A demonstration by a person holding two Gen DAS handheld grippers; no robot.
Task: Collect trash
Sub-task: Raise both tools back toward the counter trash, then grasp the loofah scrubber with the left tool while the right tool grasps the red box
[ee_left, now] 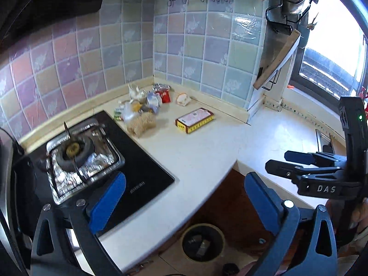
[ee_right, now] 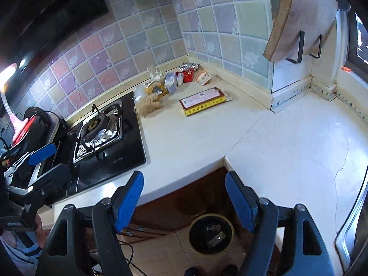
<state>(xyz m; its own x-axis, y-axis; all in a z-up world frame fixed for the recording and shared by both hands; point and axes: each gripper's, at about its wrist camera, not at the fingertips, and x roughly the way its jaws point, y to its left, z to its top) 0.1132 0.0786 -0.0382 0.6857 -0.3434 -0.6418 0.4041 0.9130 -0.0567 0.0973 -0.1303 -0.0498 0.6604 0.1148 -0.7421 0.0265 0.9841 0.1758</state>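
Observation:
A heap of wrappers and packets (ee_left: 143, 105) lies in the far corner of the cream countertop (ee_left: 195, 151); it also shows in the right wrist view (ee_right: 165, 85). A flat red and yellow box (ee_left: 195, 120) lies beside it, also in the right wrist view (ee_right: 203, 101). A small crumpled white and orange wrapper (ee_left: 183, 99) sits by the wall. A round bin (ee_left: 202, 241) with some trash inside stands on the floor below the counter edge, also in the right wrist view (ee_right: 211, 232). My left gripper (ee_left: 184, 209) is open and empty. My right gripper (ee_right: 184, 202) is open and empty, above the bin.
A black gas hob (ee_left: 92, 158) with a foil-lined burner sits left of the trash. A wooden cutting board (ee_left: 278, 57) hangs on a wall rack. A steel sink (ee_right: 354, 225) is at the right edge. A window (ee_left: 331, 53) is at the far right.

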